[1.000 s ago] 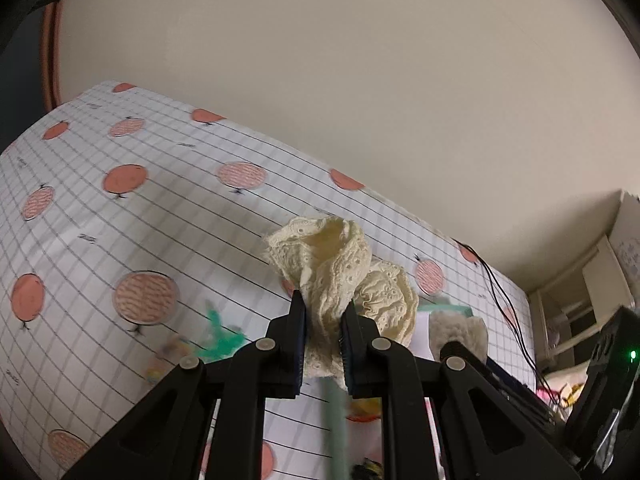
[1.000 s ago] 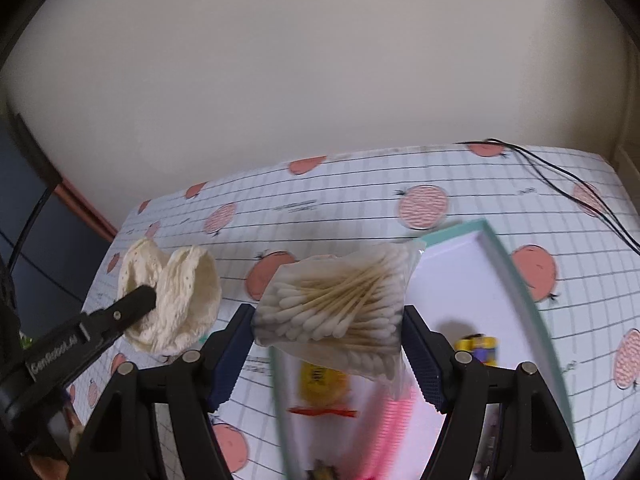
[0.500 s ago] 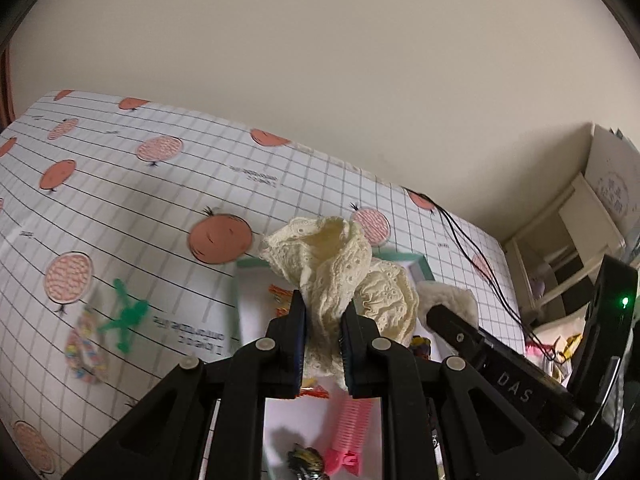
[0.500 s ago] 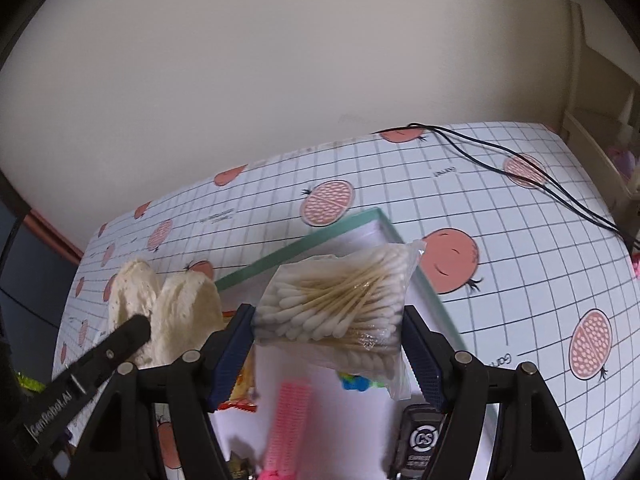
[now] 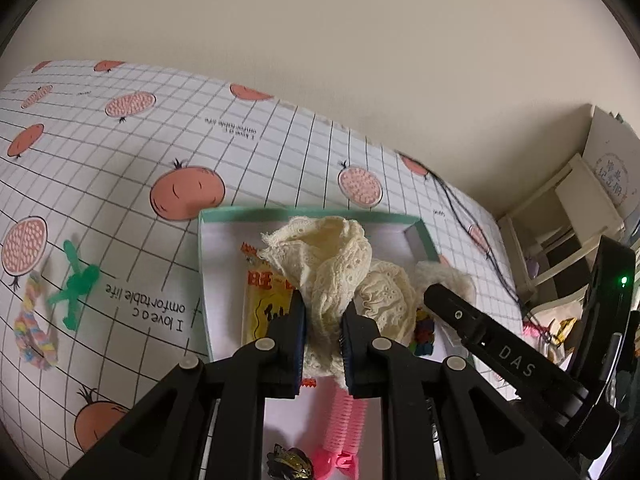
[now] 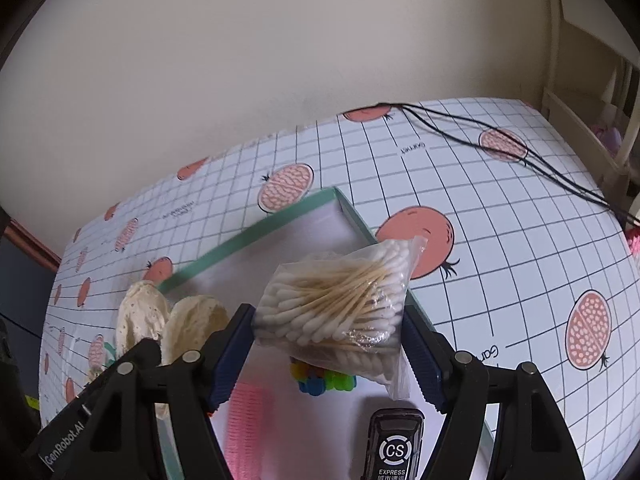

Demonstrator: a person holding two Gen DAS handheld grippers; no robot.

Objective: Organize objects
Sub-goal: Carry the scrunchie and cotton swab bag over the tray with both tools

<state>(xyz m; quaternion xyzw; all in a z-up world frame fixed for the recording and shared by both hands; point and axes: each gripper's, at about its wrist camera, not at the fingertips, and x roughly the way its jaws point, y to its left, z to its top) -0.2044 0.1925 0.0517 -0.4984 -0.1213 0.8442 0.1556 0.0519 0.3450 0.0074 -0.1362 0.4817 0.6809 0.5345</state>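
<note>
My left gripper (image 5: 323, 320) is shut on a cream lace scrunchie (image 5: 332, 264), held above a shallow white tray with a teal rim (image 5: 304, 213). My right gripper (image 6: 328, 344) is shut on a clear bag of cotton swabs (image 6: 340, 304) over the same tray (image 6: 256, 232). The scrunchie (image 6: 168, 320) and the left gripper's arm show at the lower left of the right wrist view. The right gripper's black finger crosses the lower right of the left wrist view. In the tray lie a yellow snack packet (image 5: 266, 304), a pink hair roller (image 5: 346, 424), a colourful clip (image 6: 320, 378) and a black toy car (image 6: 394, 446).
A green figure (image 5: 74, 280) and a pastel braided band (image 5: 34, 328) lie on the fruit-print tablecloth (image 5: 120, 152) left of the tray. Black cables (image 6: 500, 148) run across the cloth at the right. Cream shelving (image 5: 568, 216) stands past the table's right end. A wall is behind.
Both grippers have swung over the tray with their loads still held. The tray now sits centred under them and closer in both views.
</note>
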